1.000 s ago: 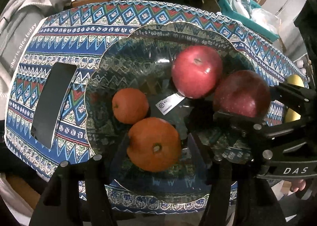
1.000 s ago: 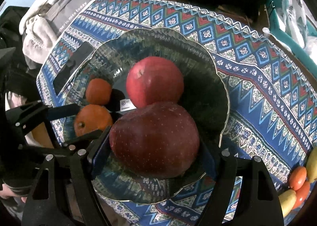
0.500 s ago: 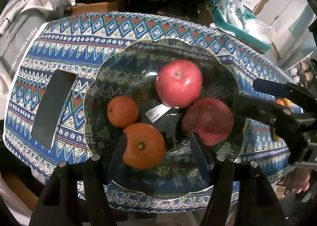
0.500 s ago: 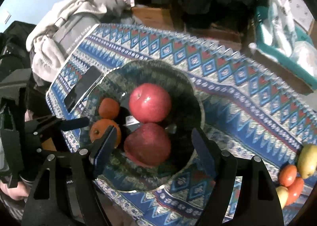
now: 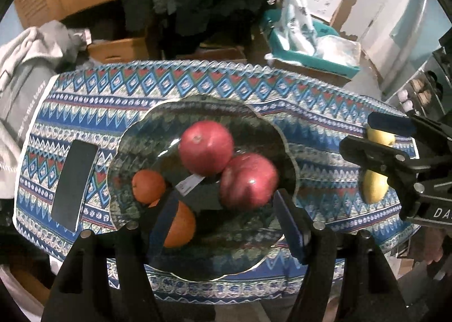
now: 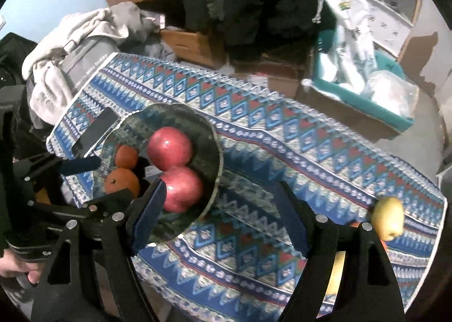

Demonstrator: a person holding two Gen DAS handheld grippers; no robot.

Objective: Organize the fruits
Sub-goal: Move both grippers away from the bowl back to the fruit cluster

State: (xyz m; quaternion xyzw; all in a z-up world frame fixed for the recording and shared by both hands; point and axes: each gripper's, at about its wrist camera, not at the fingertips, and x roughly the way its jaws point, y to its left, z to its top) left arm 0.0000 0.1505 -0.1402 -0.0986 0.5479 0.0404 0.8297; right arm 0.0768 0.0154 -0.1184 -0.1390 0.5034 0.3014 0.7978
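below and just ahead of the left gripper (image 5: 223,217) sits the glass bowl (image 5: 285,147), holding two red apples (image 5: 207,147) and two oranges (image 5: 148,185). the left jaws have just been opening and now stand apart with nothing between them; the nearer orange (image 5: 180,226) shows past the left finger, untouched. the right gripper (image 6: 219,210) also hangs with its jaws apart and empty, over bare tablecloth (image 6: 254,135) just right of the bowl; the nearer apple (image 6: 183,188) lies beyond its left finger, inside the bowl.

judging by this, four fruits are placed and the step in hand is the fetch of the next one. the loose fruit lies well to the right of the right gripper, near the table's far corner: a yellow fruit (image 6: 388,217) sits there, with something orange and another yellow piece half hidden behind the right finger; what kind they are i cannot tell.

to do this well, swing the right gripper over the yellow fruit with jaws kept wide, come down so the pads meet its widest part, and close gently, since it looks round and could roll toward the edge. the left gripper should stay clear of the bowl's rim. when placing, aim for the open space in the bowl so the apples are not knocked.
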